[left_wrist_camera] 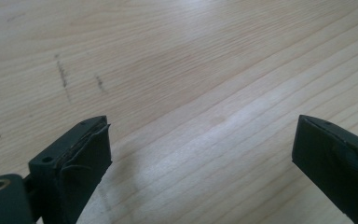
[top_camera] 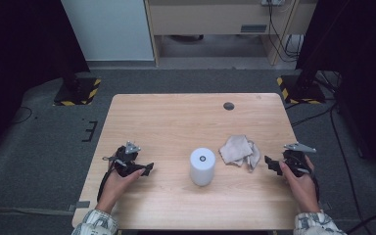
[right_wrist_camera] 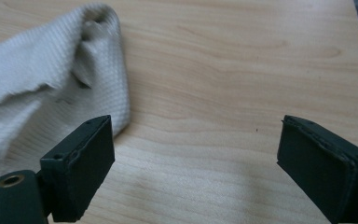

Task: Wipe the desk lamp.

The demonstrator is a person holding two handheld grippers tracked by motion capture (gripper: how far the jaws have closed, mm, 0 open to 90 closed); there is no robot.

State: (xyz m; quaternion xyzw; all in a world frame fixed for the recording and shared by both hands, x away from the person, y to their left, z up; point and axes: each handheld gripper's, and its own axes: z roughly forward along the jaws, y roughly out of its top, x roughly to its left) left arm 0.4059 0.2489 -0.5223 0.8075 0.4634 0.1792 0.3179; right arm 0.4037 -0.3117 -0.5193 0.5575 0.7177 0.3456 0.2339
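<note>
A white cylinder [top_camera: 202,166] stands upright near the middle of the wooden table [top_camera: 176,117]. A crumpled grey-white cloth [top_camera: 239,151] lies just right of it, and its edge [right_wrist_camera: 51,79] reaches the left jaw in the right gripper view. My left gripper [top_camera: 148,169] rests low at the table's left, pointing toward the cylinder, jaws wide apart over bare wood [left_wrist_camera: 200,140]. My right gripper [top_camera: 270,164] sits at the table's right, pointing left at the cloth, open [right_wrist_camera: 196,163] with nothing between its jaws.
A small dark round hole cover [top_camera: 228,105] sits near the table's far edge. Faint dark scuff marks [left_wrist_camera: 65,77] streak the wood ahead of the left gripper. Beyond the table are grey floor, two black stands with yellow-striped bases [top_camera: 78,92], and cables [top_camera: 323,112].
</note>
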